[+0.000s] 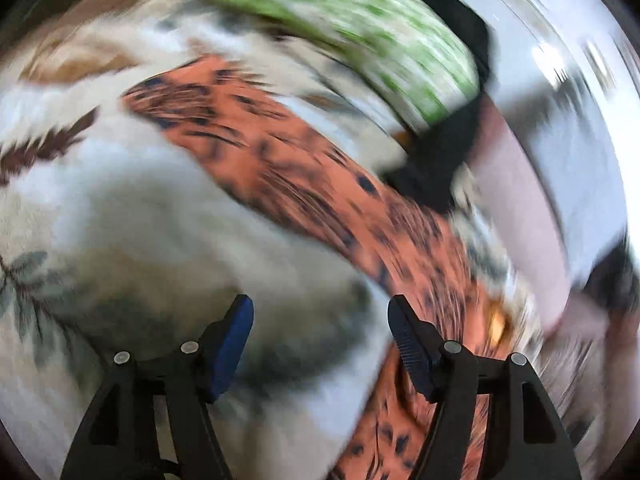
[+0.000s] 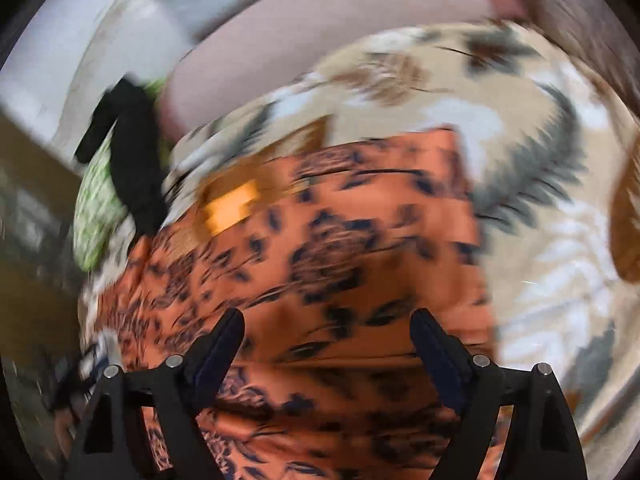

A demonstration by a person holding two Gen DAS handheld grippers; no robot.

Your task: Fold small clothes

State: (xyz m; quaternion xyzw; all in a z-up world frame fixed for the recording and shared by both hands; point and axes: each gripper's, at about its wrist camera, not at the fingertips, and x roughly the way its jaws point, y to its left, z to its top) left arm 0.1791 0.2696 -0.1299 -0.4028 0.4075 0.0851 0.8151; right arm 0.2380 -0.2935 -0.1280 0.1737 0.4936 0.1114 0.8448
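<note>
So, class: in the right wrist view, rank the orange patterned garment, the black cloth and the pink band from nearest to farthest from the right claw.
1. Orange patterned garment: directly under and ahead of the open right claw.
2. Black cloth: up and left, beside the green-patterned cloth.
3. Pink band: along the top, beyond the leaf-print bedding.

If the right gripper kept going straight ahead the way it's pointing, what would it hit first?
Most likely the orange patterned garment: it fills the view ahead of the open right gripper. The frame is blurred, so depth is uncertain.
</note>
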